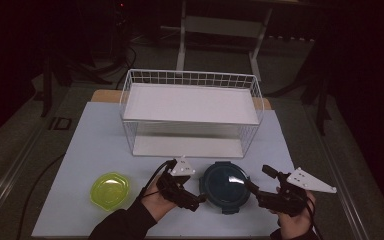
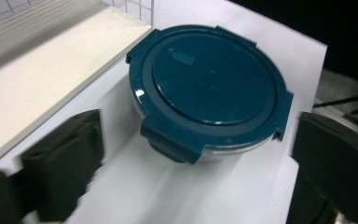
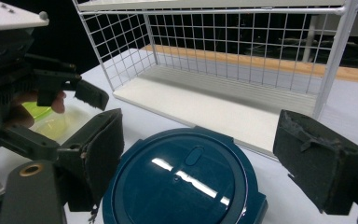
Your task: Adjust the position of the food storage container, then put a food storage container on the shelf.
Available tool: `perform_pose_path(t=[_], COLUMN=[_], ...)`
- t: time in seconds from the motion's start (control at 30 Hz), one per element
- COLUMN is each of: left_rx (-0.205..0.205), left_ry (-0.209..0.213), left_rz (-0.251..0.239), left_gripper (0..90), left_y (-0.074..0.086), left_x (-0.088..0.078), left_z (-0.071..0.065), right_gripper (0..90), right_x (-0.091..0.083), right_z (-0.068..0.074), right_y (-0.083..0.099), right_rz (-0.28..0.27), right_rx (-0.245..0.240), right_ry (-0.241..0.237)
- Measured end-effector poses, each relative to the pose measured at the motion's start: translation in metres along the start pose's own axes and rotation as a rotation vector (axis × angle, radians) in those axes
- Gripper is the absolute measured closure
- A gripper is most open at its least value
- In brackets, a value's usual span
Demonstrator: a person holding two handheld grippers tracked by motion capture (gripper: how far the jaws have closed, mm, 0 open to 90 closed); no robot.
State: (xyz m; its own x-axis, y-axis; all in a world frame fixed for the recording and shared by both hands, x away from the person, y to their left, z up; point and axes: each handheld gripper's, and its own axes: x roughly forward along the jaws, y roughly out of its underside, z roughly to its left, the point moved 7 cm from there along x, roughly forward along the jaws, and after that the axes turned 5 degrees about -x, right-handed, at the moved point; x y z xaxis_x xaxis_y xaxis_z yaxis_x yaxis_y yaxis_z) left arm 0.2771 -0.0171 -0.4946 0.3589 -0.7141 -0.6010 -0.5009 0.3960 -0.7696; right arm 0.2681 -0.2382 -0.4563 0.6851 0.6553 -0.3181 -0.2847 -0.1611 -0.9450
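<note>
A round container with a dark teal clip-on lid [image 1: 225, 186] [image 2: 209, 88] [image 3: 182, 182] stands on the white table near the front edge. My left gripper [image 1: 198, 196] [image 2: 196, 172] is at its left side, open, with the jaws wide apart and the container just ahead of them. On the container's right side my right gripper [image 1: 254, 194] [image 3: 207, 156] is also open, one jaw to each side of the lid. Neither touches the container. The left gripper [image 3: 91, 95] also shows in the right gripper view, top left.
A white wire rack [image 1: 190, 112] [image 3: 242, 51] with two shelves stands behind the container. Left of the left hand lies a lime green bowl [image 1: 111, 189] [image 3: 51, 122]. The white table sheet [image 1: 90, 145] ends close behind the hands.
</note>
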Motion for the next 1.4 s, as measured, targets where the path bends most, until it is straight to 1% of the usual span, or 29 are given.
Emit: perform_pose_path(t=[0.03, 0.1, 0.17, 0.2, 0.23, 0.3, 0.33, 0.4, 0.43, 0.47, 0.53, 0.63, 0.7, 0.77, 0.8, 0.83, 0.87, 0.9, 0.93, 0.97, 1.0, 1.03, 1.07, 1.17, 1.2, 1.27, 1.3, 1.37, 1.4], left_rx=[-0.017, -0.067, -0.099, -0.125, -0.153, -0.196, -0.222, -0.264, -0.282, -0.309, -0.349, -0.441, -0.476, -0.522, -0.554, -0.587, -0.61, -0.637, -0.655, -0.682, -0.704, -0.721, -0.742, -0.793, -0.802, -0.825, -0.835, -0.835, -0.84], left_ry=[0.004, 0.037, 0.048, 0.068, 0.078, 0.083, 0.096, 0.116, 0.136, 0.14, 0.144, 0.204, 0.21, 0.229, 0.237, 0.249, 0.262, 0.265, 0.273, 0.28, 0.285, 0.298, 0.302, 0.326, 0.339, 0.372, 0.4, 0.411, 0.421], left_rz=[-0.01, -0.03, -0.052, -0.066, -0.068, -0.06, -0.059, -0.04, -0.025, -0.013, 0.035, 0.077, 0.098, 0.109, 0.107, 0.106, 0.111, 0.113, 0.122, 0.135, 0.142, 0.157, 0.163, 0.179, 0.186, 0.182, 0.184, 0.179, 0.176], left_gripper=[0.9, 0.4, 0.2, 0.2, 0.2, 0.2, 0.2, 0.3, 0.4, 0.4, 2.7, 3.0, 4.6, 6.1, 9.2, 12.2, 14.7, 14.8, 16.3, 19.8, 20.8, 24.0, 26.8, 33.9, 38.7, 41.1, 45.0, 48.4, 48.4], left_y=[-0.001, -0.004, -0.006, -0.007, -0.008, -0.008, -0.007, -0.005, -0.003, -0.001, 0.004, 0.011, 0.015, 0.017, 0.018, 0.019, 0.019, 0.019, 0.021, 0.022, 0.023, 0.025, 0.026, 0.031, 0.032, 0.033, 0.033, 0.033, 0.034], left_x=[0.0, 0.002, 0.002, 0.003, 0.004, 0.007, 0.009, 0.014, 0.017, 0.02, 0.026, 0.033, 0.036, 0.039, 0.04, 0.041, 0.042, 0.044, 0.046, 0.047, 0.048, 0.05, 0.051, 0.056, 0.056, 0.059, 0.059, 0.059, 0.059], left_z=[0.001, 0.003, 0.005, 0.006, 0.008, 0.013, 0.014, 0.016, 0.017, 0.019, 0.023, 0.026, 0.028, 0.031, 0.033, 0.034, 0.035, 0.035, 0.036, 0.036, 0.037, 0.037, 0.038, 0.039, 0.039, 0.039, 0.038, 0.038, 0.038], right_gripper=[15.9, 15.9, 16.1, 16.2, 16.2, 16.2, 16.2, 16.2, 15.8, 15.6, 15.4, 15.2, 14.5, 14.6, 14.5, 14.3, 14.0, 14.0, 13.8, 13.7, 13.6, 13.6, 13.6, 12.5, 12.5, 11.9, 11.9, 12.8, 12.8], right_x=[0.0, -0.001, -0.002, -0.002, -0.003, -0.004, -0.005, -0.007, -0.008, -0.008, -0.009, -0.01, -0.009, -0.009, -0.009, -0.009, -0.008, -0.008, -0.008, -0.008, -0.007, -0.007, -0.007, -0.006, -0.006, -0.006, -0.005, -0.005, -0.005], right_z=[0.0, 0.001, 0.0, 0.0, -0.001, -0.002, -0.002, -0.003, -0.003, -0.003, -0.004, -0.004, -0.004, -0.003, -0.004, -0.005, -0.005, -0.006, -0.006, -0.006, -0.006, -0.005, -0.005, -0.004, -0.004, -0.004, -0.004, -0.003, -0.003], right_y=[0.0, 0.0, 0.001, 0.001, 0.001, 0.001, 0.001, 0.001, 0.001, 0.001, 0.002, 0.004, 0.005, 0.006, 0.007, 0.008, 0.009, 0.009, 0.01, 0.01, 0.01, 0.01, 0.01, 0.01, 0.01, 0.01, 0.011, 0.012, 0.012], right_rz=[-0.001, 0.001, 0.002, 0.003, 0.004, 0.001, -0.002, -0.006, -0.009, -0.011, -0.005, 0.003, 0.002, 0.0, 0.002, 0.011, 0.017, 0.021, 0.025, 0.027, 0.032, 0.035, 0.034, 0.03, 0.031, 0.033, 0.036, 0.046, 0.046], right_rx=[0.0, -0.004, -0.017, -0.023, -0.029, -0.041, -0.049, -0.066, -0.069, -0.071, -0.073, -0.079, -0.072, -0.047, -0.038, -0.035, -0.035, -0.036, -0.039, -0.039, -0.041, -0.043, -0.049, -0.045, -0.044, -0.047, -0.049, -0.049, -0.049], right_ry=[-0.001, -0.003, -0.002, 0.0, 0.003, 0.002, 0.006, 0.008, 0.008, 0.007, 0.007, 0.005, -0.004, -0.029, -0.032, -0.031, -0.024, -0.02, -0.017, -0.011, -0.005, 0.003, 0.01, 0.012, 0.012, 0.013, 0.013, 0.008, 0.008])
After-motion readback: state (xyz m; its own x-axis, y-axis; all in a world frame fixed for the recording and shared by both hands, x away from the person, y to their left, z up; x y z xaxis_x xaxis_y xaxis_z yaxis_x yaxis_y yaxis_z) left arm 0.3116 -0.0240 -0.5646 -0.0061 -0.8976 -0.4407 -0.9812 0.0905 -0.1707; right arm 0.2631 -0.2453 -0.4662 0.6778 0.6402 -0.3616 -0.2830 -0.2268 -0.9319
